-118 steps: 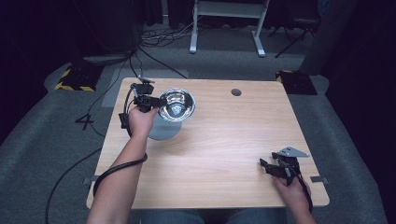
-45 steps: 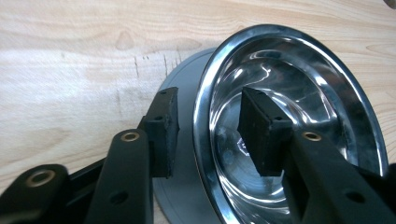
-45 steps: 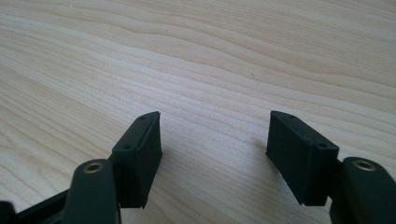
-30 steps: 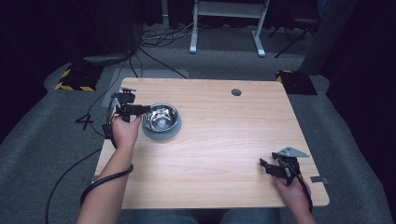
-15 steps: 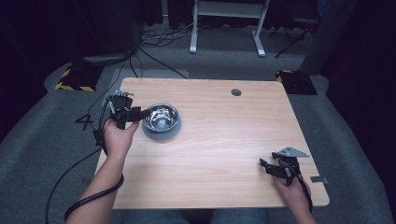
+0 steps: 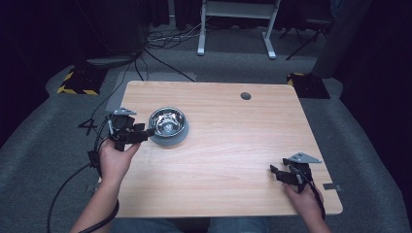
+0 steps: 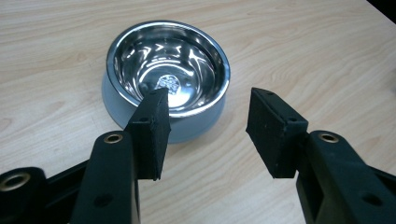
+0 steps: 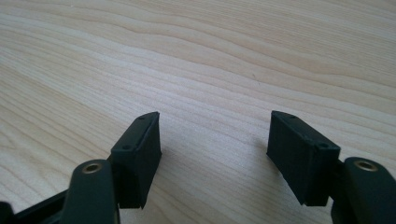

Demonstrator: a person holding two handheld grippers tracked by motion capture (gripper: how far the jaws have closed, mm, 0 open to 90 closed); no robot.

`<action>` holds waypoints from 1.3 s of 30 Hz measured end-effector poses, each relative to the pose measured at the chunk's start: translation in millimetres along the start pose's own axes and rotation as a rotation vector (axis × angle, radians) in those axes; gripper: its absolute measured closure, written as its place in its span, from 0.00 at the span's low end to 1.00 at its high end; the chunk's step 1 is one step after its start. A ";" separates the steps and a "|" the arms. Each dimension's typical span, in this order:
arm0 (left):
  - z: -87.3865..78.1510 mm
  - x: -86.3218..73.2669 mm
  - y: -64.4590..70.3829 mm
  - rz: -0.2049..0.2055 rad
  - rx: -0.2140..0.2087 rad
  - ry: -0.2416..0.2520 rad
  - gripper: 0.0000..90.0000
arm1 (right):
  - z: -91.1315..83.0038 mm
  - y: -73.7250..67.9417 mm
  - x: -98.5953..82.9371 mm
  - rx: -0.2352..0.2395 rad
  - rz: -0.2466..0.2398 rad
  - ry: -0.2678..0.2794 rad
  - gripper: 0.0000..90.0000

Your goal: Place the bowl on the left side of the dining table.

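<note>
Evidently the work in hand concerns the steel bowl [image 6: 168,125], which is set upright on its grey base on the table [image 6: 233,160], towards the left edge and somewhat nearer the far edge than the near one. The left gripper [image 6: 145,132] is held level just at the bowl's left side, its tips reaching the rim in the high view; whether the rim is actually touched there cannot be told. In the left gripper view the bowl [image 7: 168,77] is seen just beyond the left gripper [image 7: 210,126], whose jaws are spread wide with nothing between them, one pad [image 7: 152,130] overlapping the near wall of the bowl in the picture and the other standing off to the side over bare wood. The step is judged to be either an approach for a grasp or a parting from a bowl just placed; which of the two cannot be settled from this moment alone. If a grasp is meant, the jaws would need to be brought astride the rim, one pad inside and one outside, before closing. The right gripper [image 6: 284,175] is rested near the near right corner of the table, well apart from the bowl; in the right gripper view its jaws are likewise wide apart over bare wood [image 8: 210,70], holding nothing.
</note>
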State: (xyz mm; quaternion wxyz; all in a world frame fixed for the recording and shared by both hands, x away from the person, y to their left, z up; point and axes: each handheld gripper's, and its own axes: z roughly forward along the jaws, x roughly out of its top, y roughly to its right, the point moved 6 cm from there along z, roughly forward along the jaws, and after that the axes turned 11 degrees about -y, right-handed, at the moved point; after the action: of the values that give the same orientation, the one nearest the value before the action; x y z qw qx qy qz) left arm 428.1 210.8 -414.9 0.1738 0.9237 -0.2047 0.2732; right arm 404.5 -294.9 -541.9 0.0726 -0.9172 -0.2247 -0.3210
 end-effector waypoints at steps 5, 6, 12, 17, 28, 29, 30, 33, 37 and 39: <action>-0.4 -18.1 -0.2 0.026 0.018 -0.015 0.55 | 0.0 -0.4 0.2 0.005 0.000 -0.001 0.39; -0.4 -21.7 -0.3 0.036 0.013 -0.019 0.55 | 0.0 -0.4 0.2 0.005 0.000 -0.001 0.39; -6.3 -37.3 6.4 0.084 0.013 -0.003 0.55 | 0.0 -0.4 0.2 0.005 0.000 -0.001 0.39; -11.1 -47.3 14.3 0.096 -0.020 0.016 0.54 | 0.0 -0.5 0.2 0.005 0.001 -0.001 0.39; -14.5 -77.0 21.6 0.082 -0.069 0.063 0.54 | 0.0 -0.4 0.2 0.005 0.000 -0.001 0.39; -13.4 -79.5 20.4 0.072 -0.069 0.055 0.54 | 0.0 -0.4 0.2 0.005 0.000 -0.001 0.39; -12.4 -81.9 18.9 0.068 -0.067 0.046 0.54 | 0.0 -0.5 0.2 0.005 0.000 -0.001 0.39; -9.7 -88.8 16.3 0.057 -0.068 0.037 0.54 | 0.0 -0.3 0.1 0.004 -0.001 -0.002 0.39; -5.0 -100.2 14.8 0.065 -0.064 0.022 0.54 | -0.1 -0.4 0.1 0.003 -0.001 -0.002 0.39; -2.6 -105.8 14.7 0.079 -0.061 0.013 0.54 | -0.1 0.0 0.0 0.000 -0.003 -0.002 0.39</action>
State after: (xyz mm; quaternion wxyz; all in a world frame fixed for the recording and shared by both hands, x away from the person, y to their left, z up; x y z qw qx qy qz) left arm 338.9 229.3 -470.7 0.1921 0.9074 -0.2483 0.2794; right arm 404.5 -295.0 -541.9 0.0717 -0.9171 -0.2263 -0.3202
